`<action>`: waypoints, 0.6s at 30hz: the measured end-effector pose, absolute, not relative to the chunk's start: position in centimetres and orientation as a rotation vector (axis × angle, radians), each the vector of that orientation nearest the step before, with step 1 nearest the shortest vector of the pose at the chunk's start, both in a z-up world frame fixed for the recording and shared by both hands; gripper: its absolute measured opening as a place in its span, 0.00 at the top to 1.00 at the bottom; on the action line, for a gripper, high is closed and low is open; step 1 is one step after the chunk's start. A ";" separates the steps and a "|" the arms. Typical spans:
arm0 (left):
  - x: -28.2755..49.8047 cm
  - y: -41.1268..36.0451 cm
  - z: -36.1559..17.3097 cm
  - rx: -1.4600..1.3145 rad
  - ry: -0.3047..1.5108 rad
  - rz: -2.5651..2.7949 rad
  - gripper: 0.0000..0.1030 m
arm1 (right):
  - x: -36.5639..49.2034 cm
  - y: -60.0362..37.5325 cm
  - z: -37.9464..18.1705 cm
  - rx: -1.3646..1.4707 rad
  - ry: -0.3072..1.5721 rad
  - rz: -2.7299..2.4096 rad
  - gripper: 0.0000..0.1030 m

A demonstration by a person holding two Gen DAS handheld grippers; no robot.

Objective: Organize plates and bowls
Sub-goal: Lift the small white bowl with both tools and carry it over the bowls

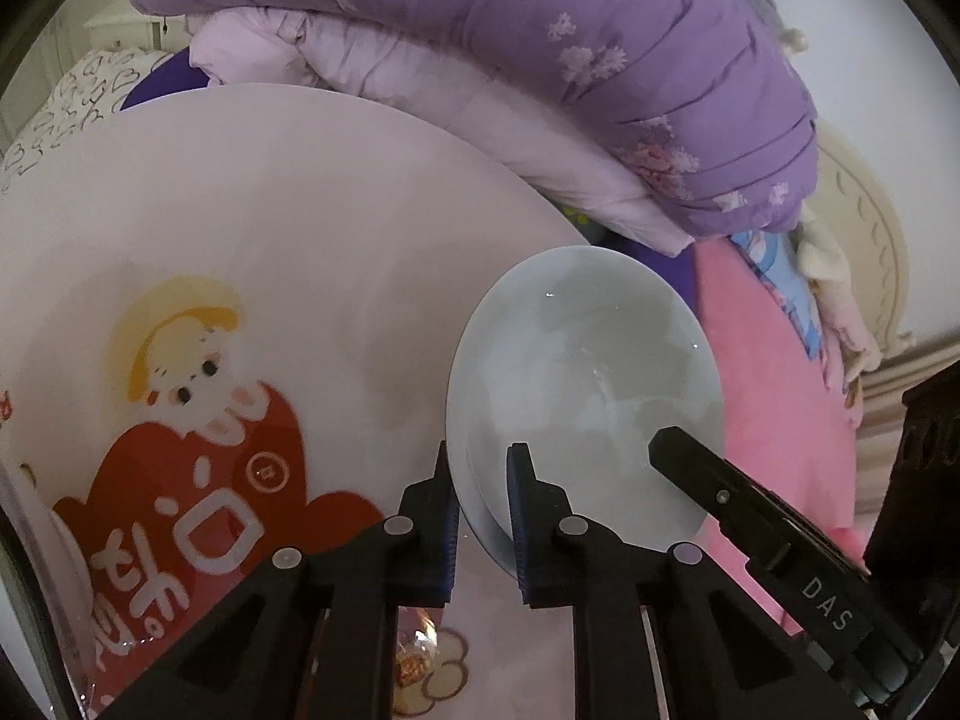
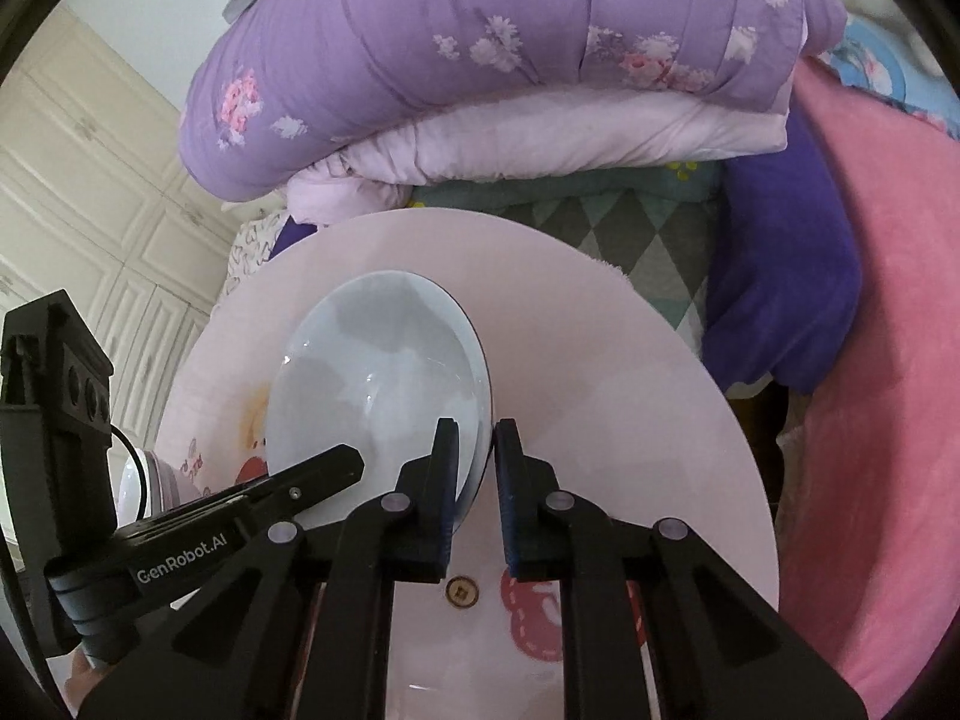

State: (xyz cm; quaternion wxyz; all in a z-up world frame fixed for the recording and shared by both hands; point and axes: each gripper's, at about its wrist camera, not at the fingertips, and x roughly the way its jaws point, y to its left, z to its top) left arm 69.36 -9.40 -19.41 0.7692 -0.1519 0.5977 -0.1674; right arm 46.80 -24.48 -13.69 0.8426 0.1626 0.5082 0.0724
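Bowl (image 1: 585, 384) of glossy pale blue-grey, shallow and empty, sits on a round pink table (image 1: 336, 192) printed with a cartoon child and red lettering, near its edge and in front of folded purple quilts (image 1: 540, 48). Left gripper (image 1: 483, 480) is clamped on the bowl's left rim, one finger inside and one outside, while the right gripper (image 2: 477, 450) pinches the opposite rim the same way. Part of a second pale dish (image 2: 147, 474) shows at the table's left, mostly hidden.
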 end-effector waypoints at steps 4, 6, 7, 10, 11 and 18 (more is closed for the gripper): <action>67.8 -9.0 -17.8 -0.326 1.277 -0.366 0.89 | 45.9 -23.8 -13.1 0.335 1.068 0.154 0.88; 67.1 -8.4 -16.9 -0.324 1.262 -0.368 0.89 | 45.3 -23.3 -12.4 0.329 1.059 0.156 0.88; 66.6 -8.2 -16.4 -0.325 1.252 -0.370 0.89 | 45.0 -23.1 -12.1 0.325 1.055 0.157 0.88; 65.2 -7.0 -14.4 -0.324 1.215 -0.376 0.89 | 44.0 -22.1 -10.5 0.308 1.033 0.167 0.88; 64.7 -6.6 -13.8 -0.324 1.204 -0.377 0.89 | 43.6 -21.6 -9.9 0.303 1.024 0.172 0.88; 60.5 -1.7 -9.1 -0.336 1.131 -0.370 0.89 | 41.6 -17.8 -6.2 0.258 0.973 0.220 0.88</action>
